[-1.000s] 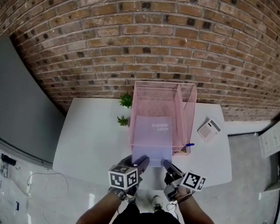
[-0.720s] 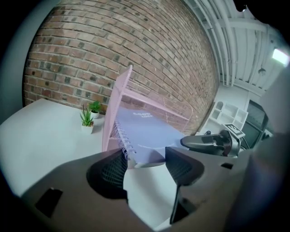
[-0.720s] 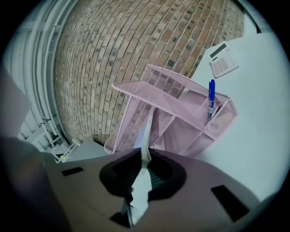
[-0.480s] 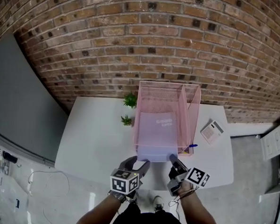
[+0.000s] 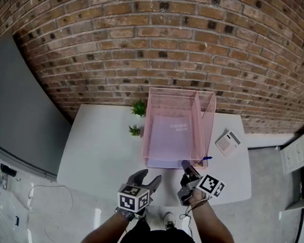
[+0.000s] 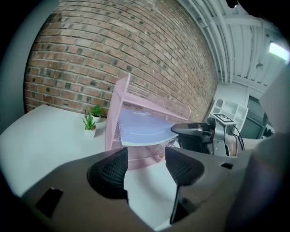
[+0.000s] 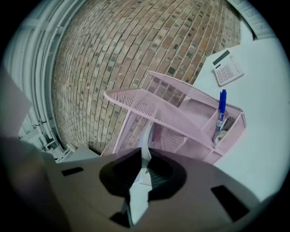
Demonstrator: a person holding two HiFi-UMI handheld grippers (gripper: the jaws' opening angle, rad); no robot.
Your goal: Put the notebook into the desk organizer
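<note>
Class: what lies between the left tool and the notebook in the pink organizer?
Only bare white desk, then the organizer's mesh front wall below the notebook, seen in the left gripper view.

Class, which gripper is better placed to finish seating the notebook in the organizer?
Probably right: the right gripper is shut on the notebook, lying in the organizer; the left gripper is open, empty, and farther back.

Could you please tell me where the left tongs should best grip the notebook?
The notebook's near edge, from the person's side: it lies at the pink organizer's low front, and mesh walls fence the other sides. The right tongs pinch that edge; the left tongs stand open.
</note>
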